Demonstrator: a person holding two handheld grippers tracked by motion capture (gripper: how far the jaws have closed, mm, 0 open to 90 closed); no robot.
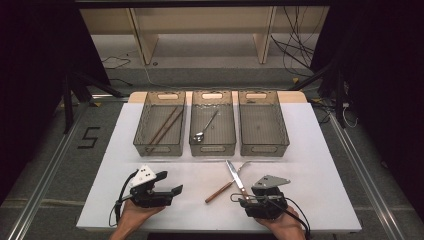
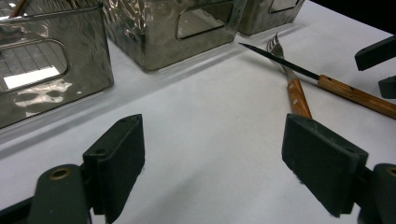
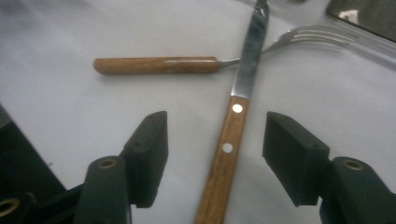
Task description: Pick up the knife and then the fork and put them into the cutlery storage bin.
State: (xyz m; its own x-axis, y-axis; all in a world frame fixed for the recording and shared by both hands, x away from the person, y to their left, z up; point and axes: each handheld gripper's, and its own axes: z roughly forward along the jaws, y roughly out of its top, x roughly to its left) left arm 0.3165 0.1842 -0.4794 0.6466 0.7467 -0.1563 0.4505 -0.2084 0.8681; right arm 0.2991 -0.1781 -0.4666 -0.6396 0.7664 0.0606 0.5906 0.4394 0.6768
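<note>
Between the jaws: the right gripper [image 3: 212,154] stood with its jaws apart and the knife's [image 3: 224,154] wooden handle lay lengthwise in the gap, touched by neither pad.
Left gripper: the left gripper [image 2: 212,161] rested open over bare white table [image 2: 210,116], holding nothing, with the cutlery off to its right.
Where the knife lay: on the table just ahead of the right gripper [image 1: 239,198], its blade running away from the jaws and crossing over the neck of the fork [image 3: 154,65].
Fork: its wooden handle lay crosswise beyond the right gripper's left jaw, its tines beyond the right jaw, under the blade.
Trays: three clear trays stood well beyond both grippers; the left tray [image 1: 140,131] held chopsticks [image 1: 165,126], the middle tray [image 1: 196,145] a spoon [image 1: 206,126], the right tray [image 1: 282,131] looked empty.
Step in hand: by my reckoning, taking up the knife.
Doing it well: I would have centred the handle, closed near the rivets rather than on the blade, and lifted straight up.
Risk: a slanted lift might have dragged the fork along.
Likely destination: the empty tray, I judged.
</note>
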